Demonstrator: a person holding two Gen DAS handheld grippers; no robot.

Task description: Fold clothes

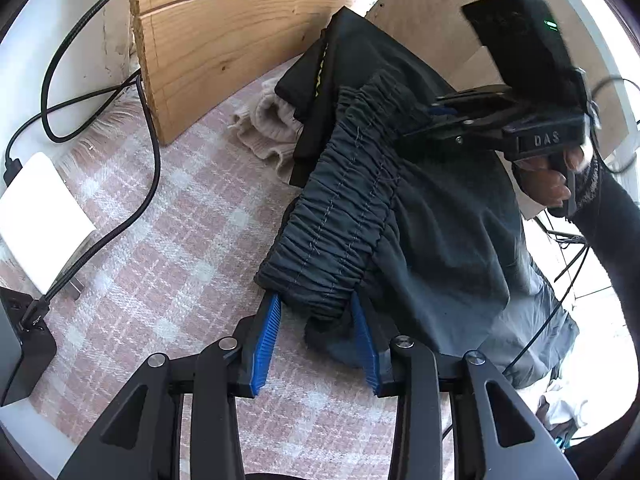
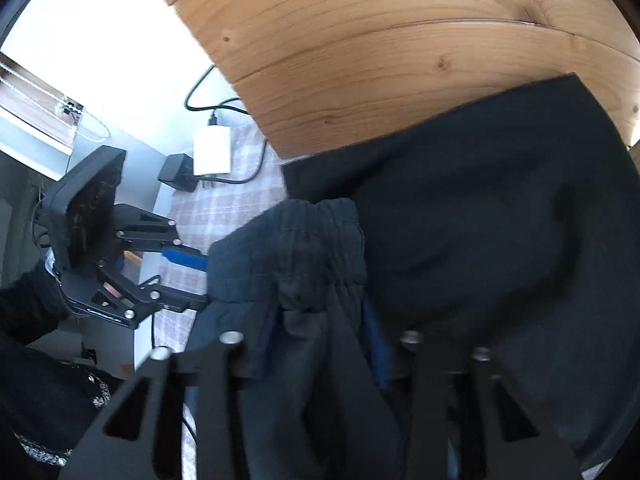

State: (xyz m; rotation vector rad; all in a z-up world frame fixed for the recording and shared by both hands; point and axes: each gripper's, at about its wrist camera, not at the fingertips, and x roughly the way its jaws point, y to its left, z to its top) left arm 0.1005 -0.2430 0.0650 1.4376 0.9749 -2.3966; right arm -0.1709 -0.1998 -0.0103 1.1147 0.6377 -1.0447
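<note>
Blue pads point(image 1: 267, 344) of my left gripper point(image 1: 316, 344) sit closest, clamped on one end of the gathered waistband point(image 1: 340, 216) of the dark shorts point(image 1: 452, 248). My right gripper point(image 1: 440, 114) pinches the other end of that band, so the shorts hang stretched between my two tools above the pink checked cloth point(image 1: 160, 264). From the right wrist, its own fingers are buried in fabric, but cloth is plainly bunched between them.

Just behind lie a black folded garment point(image 1: 360, 52) and a cream knit point(image 1: 268, 124), against the wooden board point(image 1: 224, 44). Cables point(image 1: 148, 184) and a white charger point(image 1: 38, 216) lie to the left.

My worry is that the elastic is thick and bunched; if I pull the ends unevenly, one grip may slide off and the shorts drop crooked. Swinging them back could also drag over the black garment and undo it.
</note>
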